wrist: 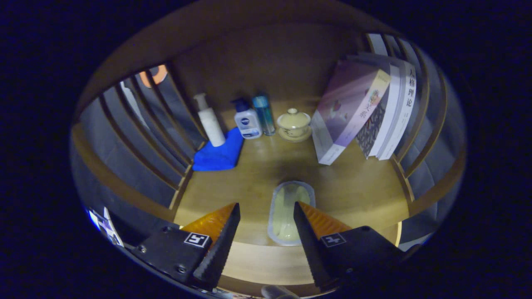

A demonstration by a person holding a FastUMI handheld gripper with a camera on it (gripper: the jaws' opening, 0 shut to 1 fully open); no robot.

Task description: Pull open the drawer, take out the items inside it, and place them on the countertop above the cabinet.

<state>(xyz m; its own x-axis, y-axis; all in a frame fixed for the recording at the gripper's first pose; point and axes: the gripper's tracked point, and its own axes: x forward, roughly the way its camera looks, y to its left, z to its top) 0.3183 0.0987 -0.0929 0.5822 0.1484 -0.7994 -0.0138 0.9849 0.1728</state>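
Note:
A pale oblong packet (pixel 286 209) with a clear sealed rim lies flat on the wooden countertop (pixel 357 187), near its front edge. My gripper (pixel 266 204) hovers over that edge and stands open. The packet lies just ahead of the fingertips, towards the right finger, which covers the packet's right side. The left finger stands apart from it, with bare wood between them. Nothing is pressed between the fingers.
At the back of the countertop stand a white pump bottle (pixel 210 122) on a blue cloth (pixel 219 153), a blue-capped lotion bottle (pixel 247 120), a teal bottle (pixel 264 114) and a lidded cup on a saucer (pixel 294 123). Leaning books (pixel 357 108) fill the right. Slatted wooden sides (pixel 137 137) close both flanks.

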